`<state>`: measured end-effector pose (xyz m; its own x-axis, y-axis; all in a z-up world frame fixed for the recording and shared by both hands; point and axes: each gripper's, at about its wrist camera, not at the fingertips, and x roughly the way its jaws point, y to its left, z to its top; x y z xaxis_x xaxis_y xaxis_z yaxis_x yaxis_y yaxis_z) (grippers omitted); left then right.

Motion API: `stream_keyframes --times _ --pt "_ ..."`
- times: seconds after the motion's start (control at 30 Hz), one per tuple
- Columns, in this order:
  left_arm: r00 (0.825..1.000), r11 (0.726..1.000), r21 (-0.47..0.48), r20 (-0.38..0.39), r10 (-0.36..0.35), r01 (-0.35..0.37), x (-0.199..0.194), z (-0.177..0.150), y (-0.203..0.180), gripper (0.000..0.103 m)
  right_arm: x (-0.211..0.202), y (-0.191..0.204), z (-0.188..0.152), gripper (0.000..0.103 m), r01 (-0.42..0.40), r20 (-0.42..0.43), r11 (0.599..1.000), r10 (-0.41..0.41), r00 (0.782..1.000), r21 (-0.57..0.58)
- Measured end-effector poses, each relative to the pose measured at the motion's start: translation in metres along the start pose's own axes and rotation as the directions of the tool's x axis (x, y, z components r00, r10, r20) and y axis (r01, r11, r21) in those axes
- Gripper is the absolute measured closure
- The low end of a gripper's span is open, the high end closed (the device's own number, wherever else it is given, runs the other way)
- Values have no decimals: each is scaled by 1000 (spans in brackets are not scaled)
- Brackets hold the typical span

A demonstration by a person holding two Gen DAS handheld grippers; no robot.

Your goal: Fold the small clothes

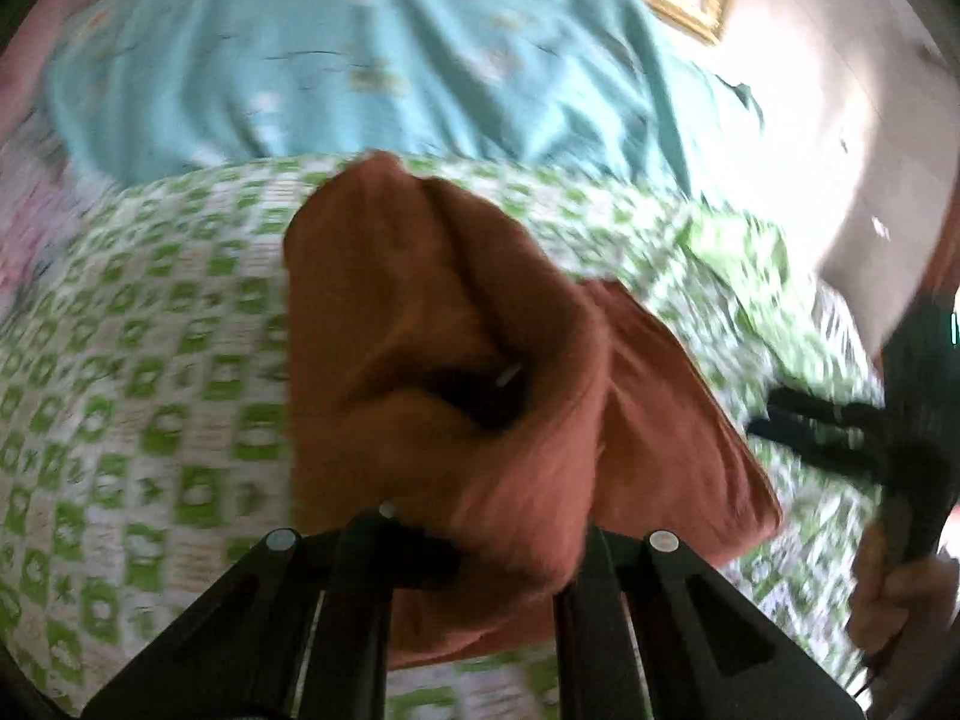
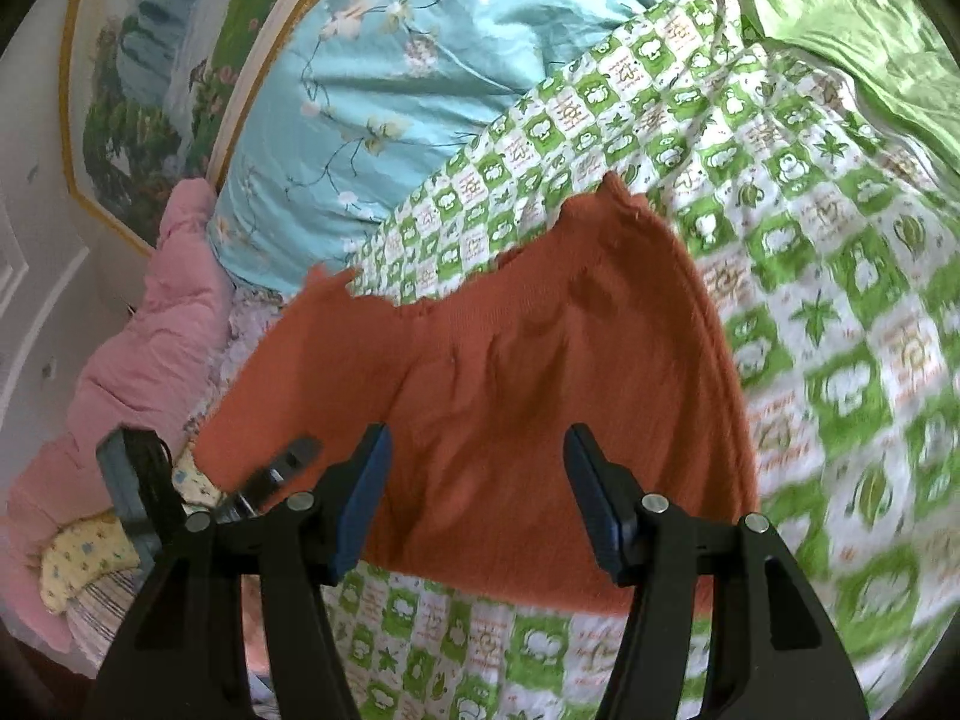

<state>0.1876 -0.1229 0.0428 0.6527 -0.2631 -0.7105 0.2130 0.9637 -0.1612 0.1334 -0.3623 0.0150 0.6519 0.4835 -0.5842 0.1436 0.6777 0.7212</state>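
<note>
Left gripper (image 1: 474,546) pinches cloth (image 1: 444,324), apparently bunched, soft, light; right gripper (image 2: 477,498) wide, empty; take hem corners.

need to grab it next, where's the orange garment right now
The orange garment lies on the green-and-white checked quilt, centre of the right wrist view, just ahead of the open right tongs; the left tongs lift one bunched part.
</note>
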Motion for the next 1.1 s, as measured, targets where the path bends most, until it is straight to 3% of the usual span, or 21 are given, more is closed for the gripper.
stream_keyframes --times 0.2,0.57,0.63,0.67,0.73,0.77,0.8,0.93,1.1 --pt "994 996 86 -102 40 -31 52 -38 -32 93 30 -10 27 41 -33 -78 999 35 996 30" --pt "998 996 80 -60 -26 30 38 -39 -25 93 145 7 43 37 8 -294 1000 -15 956 -25" --pt "998 995 101 -59 -19 25 37 -41 -29 93 160 11 45 37 -22 -314 999 13 949 -24" --pt "998 993 115 -59 -9 16 38 -40 -31 93 168 15 46 39 -29 -324 999 17 946 -33" --pt "999 991 137 -50 8 -1 37 -37 -37 93 175 23 47 60 -30 -338 997 5 941 -69" --pt "999 989 148 -41 12 -6 34 -34 -40 93 175 29 49 80 -25 -337 995 -10 941 -101" --pt "1000 987 160 -29 9 -4 30 -29 -44 93 172 34 52 83 -13 -325 991 -30 945 -131" --pt "998 982 185 35 -51 44 12 -9 -66 93 121 44 75 86 -61 -224 982 20 974 -178" --pt "994 965 238 -3 -109 107 31 -9 -116 93 74 15 90 86 18 -152 982 -48 987 -190"
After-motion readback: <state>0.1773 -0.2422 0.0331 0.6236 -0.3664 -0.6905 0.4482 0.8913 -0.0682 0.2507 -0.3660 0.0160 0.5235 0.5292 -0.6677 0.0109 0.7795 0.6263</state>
